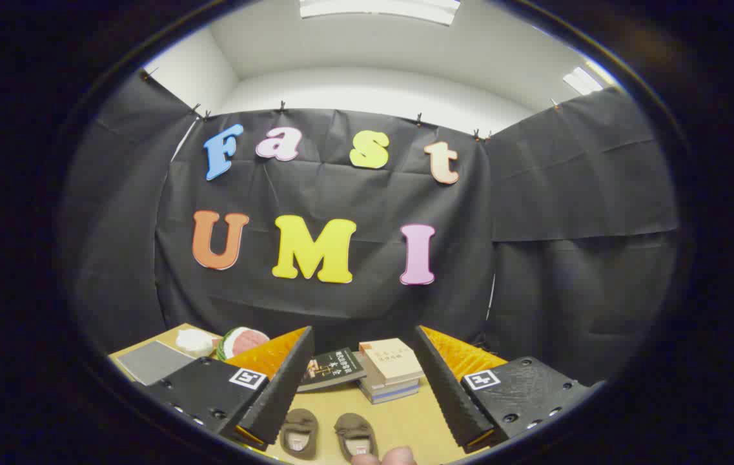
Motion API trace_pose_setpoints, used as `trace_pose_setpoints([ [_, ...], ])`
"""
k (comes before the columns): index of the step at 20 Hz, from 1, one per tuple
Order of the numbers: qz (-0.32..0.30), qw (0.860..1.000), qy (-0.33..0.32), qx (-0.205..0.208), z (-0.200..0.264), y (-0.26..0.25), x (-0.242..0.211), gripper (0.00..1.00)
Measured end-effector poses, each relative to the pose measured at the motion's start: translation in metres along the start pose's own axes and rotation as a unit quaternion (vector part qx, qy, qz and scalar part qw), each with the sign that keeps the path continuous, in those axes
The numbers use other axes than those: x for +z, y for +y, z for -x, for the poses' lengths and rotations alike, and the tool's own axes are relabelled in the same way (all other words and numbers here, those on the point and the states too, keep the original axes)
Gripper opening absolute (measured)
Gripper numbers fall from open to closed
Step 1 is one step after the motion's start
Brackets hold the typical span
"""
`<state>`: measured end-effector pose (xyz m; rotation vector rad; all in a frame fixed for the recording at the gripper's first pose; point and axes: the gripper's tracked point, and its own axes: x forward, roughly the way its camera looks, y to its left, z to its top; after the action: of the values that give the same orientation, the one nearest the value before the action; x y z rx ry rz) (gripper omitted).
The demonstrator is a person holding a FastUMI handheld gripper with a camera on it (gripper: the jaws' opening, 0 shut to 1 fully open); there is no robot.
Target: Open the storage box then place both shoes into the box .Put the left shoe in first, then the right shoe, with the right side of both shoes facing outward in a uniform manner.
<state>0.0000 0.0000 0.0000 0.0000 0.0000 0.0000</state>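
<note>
Gripper view: gripper (360,387) spread wide, empty, above tan tabletop (399,420); two shoes (328,436) between fingers, books (373,374) beyond; white ceiling (373,58) overhead.

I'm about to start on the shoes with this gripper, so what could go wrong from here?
The two shoes lie close side by side between the open gripper fingers, so a grab might catch both or pick the wrong one first. The stack of books just beyond could get bumped on a forward reach. A fingertip near the shoes might get pinched.
</note>
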Motion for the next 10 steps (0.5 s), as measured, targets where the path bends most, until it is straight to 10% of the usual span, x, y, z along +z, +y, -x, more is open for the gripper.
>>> trace_pose_setpoints([
  [10, 0.002, 0.999, -0.014, 0.046, -0.043, 0.016, 0.019, 0.95],
])
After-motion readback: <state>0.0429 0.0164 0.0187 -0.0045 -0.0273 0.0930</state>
